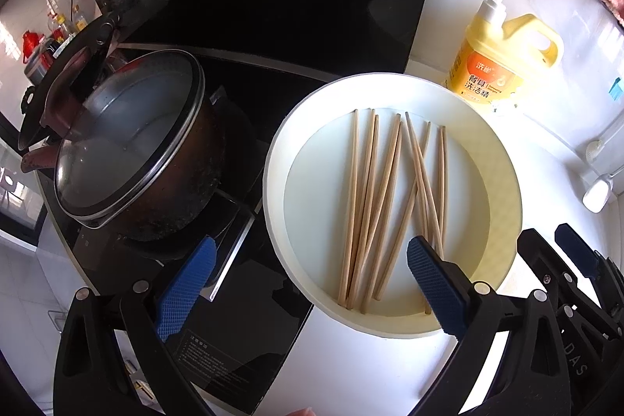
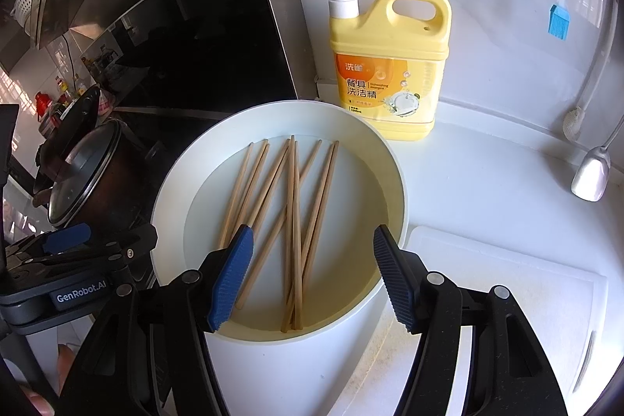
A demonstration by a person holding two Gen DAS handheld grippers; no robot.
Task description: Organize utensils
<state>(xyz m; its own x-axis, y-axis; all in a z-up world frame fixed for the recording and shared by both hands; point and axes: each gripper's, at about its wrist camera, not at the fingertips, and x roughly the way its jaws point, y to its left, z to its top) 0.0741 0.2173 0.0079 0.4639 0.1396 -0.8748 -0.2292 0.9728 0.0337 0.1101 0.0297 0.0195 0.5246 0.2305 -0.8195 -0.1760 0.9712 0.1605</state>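
Wooden chopsticks lie loose in a shallow white round tray on the white surface, just in front of a yellow dish-soap jug. About ten sticks, roughly the same heading, tips toward the jug, but not bundled: several cross each other mid-tray, one runs diagonally under the rest, and a pair sits a bit apart at the right side. Near ends uneven.

Left gripper hovers over the near-left rim of the tray, fingers wide, nothing between them; its right finger overlaps the near ends of some sticks in the view, contact cannot be told. Right gripper hovers over the near edge of the tray, fingers wide too, empty, straddling the near ends of the middle sticks.

Progress, as a judgement: all visible sticks are gathered in one tray, none on the surface or the black cooktop. If the tray is the goal, collection looks complete and what remains is squaring up the crossed sticks. If the sticks go elsewhere, no holder shows in either view, so the scene fits equally a pile waiting to be sorted. Cannot settle which.

Other stuff: a lidded pot on the cooktop left of the tray, a white cutting board to its right, and a blue silicone brush hanging on the wall.
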